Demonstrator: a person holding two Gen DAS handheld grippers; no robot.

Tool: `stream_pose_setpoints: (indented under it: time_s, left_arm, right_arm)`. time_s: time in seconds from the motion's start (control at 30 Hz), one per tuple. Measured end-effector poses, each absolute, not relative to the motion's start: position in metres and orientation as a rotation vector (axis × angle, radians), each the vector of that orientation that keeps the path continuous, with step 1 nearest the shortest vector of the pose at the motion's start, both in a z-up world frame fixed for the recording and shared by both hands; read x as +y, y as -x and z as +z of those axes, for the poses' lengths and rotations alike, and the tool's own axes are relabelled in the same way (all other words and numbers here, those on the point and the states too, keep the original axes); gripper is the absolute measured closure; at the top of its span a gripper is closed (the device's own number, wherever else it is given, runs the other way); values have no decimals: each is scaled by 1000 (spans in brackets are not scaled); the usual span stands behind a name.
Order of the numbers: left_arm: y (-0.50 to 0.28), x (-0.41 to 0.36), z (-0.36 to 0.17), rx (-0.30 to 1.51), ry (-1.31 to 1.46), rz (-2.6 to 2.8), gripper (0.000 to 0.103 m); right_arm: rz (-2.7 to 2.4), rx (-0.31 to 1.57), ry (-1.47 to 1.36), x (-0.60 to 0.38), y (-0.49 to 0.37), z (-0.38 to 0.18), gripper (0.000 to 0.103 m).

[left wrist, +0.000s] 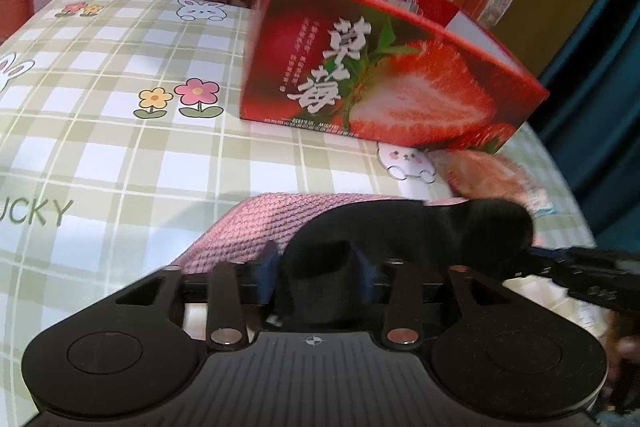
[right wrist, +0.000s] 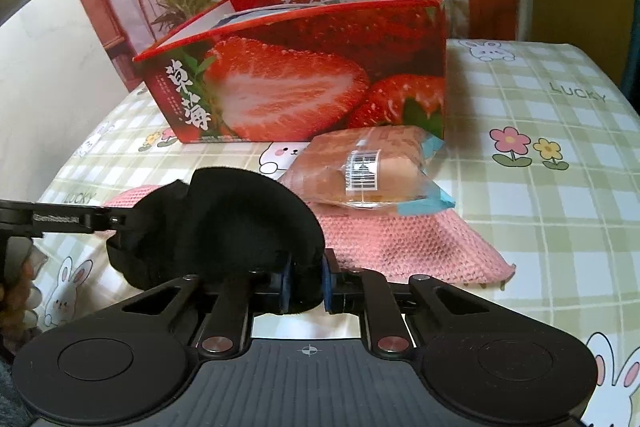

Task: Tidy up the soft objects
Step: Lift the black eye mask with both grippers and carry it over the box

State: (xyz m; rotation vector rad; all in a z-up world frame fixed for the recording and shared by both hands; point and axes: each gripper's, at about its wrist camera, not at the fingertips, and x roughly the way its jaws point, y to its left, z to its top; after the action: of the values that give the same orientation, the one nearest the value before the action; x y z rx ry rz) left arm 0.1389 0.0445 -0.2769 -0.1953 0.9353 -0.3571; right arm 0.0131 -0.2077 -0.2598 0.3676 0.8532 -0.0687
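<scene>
Black padded fabric, soft and light by the look of it, sags between my two grippers just above the pink knitted cloth on the near side of the table. My left gripper and right gripper each pinch one end, jaws narrow on the fabric. I judge it floppy, best held at both ends, with the open strawberry box waiting beyond.

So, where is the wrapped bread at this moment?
In the right wrist view the wrapped bread lies centre-right, just in front of the strawberry box, with its near end resting on the pink knitted cloth.
</scene>
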Motion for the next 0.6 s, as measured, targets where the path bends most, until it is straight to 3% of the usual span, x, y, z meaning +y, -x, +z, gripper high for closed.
stream_pose_setpoints:
  time_s: [0.07,0.2,0.6]
  left_arm:
    - [-132,52,-270,920,233,-363,37]
    - [-124,58,-261,905,244,-349,33]
    - [-140,52,-286,955,189,-352,34]
  right_arm:
    - [-69,856,-368,-208,-13,-260,90]
    - [-71,865,-369,-208,-14,-262,90]
    - [-74,883,-387,-211,-14,-267,90]
